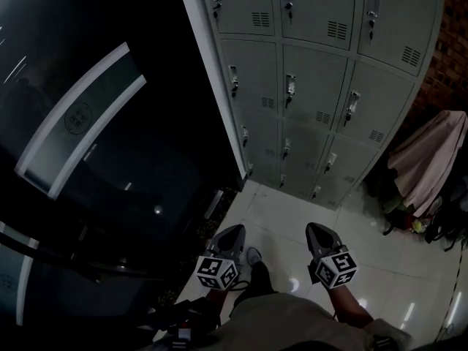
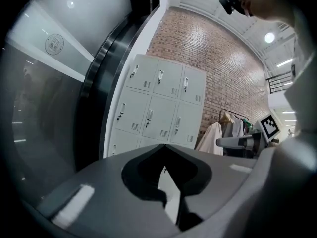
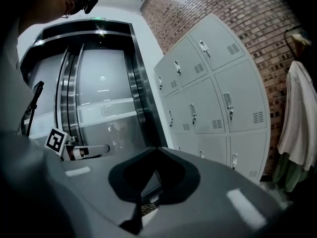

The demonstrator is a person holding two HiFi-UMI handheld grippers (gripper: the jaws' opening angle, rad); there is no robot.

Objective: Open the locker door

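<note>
A bank of grey metal lockers (image 1: 314,101) stands ahead against the brick wall, every door closed, each with a small latch handle (image 1: 290,88) and a vent. My left gripper (image 1: 235,229) and right gripper (image 1: 315,228) hang low above the white floor, well short of the lockers, both shut and empty. In the left gripper view the jaws (image 2: 164,146) meet at a point below the lockers (image 2: 158,103). The right gripper view shows its jaws (image 3: 157,149) closed too, with the lockers (image 3: 213,98) up and to the right.
A dark glass wall with curved frosted bands (image 1: 80,123) fills the left. A pale coat (image 1: 431,159) hangs at the right of the lockers, with bags (image 1: 424,225) on the floor beneath it. White tiled floor (image 1: 292,210) lies between me and the lockers.
</note>
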